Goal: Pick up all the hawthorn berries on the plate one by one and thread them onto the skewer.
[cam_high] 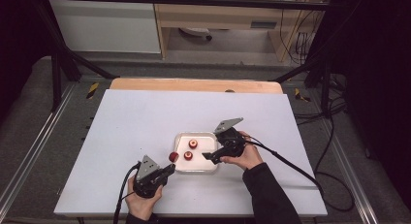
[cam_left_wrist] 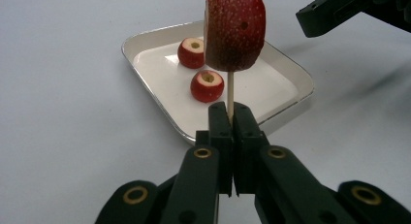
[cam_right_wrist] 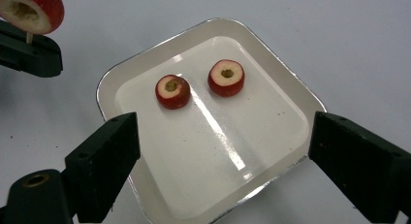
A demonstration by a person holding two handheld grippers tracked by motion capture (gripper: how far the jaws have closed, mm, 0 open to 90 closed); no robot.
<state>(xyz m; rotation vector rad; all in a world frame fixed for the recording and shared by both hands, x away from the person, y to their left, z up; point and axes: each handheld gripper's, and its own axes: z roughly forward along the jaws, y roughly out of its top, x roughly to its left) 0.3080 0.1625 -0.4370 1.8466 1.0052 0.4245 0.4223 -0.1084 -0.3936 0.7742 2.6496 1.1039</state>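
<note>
While the left gripper (cam_left_wrist: 231,118) is pressed together on a thin wooden skewer (cam_left_wrist: 230,88), a red cored fruit piece (cam_left_wrist: 235,30) is carried on that stick just beside the near-left edge of the white tray (cam_left_wrist: 295,95). In the high view the skewered piece (cam_high: 173,156) is seen at the tray's left rim (cam_high: 178,141), above the white table (cam_high: 135,122).

The right gripper (cam_right_wrist: 223,161) is held spread wide over the tray, nothing between its jaws. Two more cored fruit pieces are lying on the tray floor, apart from each other: a left one (cam_right_wrist: 172,91) and a right one (cam_right_wrist: 226,77), each with its hollow core turned upward.

The pieces are judged to be light, soft and probably moist, with a glossy dimpled skin that may slip under hard black pads. A firm squeeze is likely to bruise or split them, since the hollowed middle leaves only a ring of flesh. Each should be taken across its red outer wall, low and on opposite sides, with gentle pressure, so that the central hole is kept free for the stick.

The skewer is stiff but slender; it is best pinched close below the fruit, as is done now, so that bending or snapping is avoided when another piece is pushed on.
</note>
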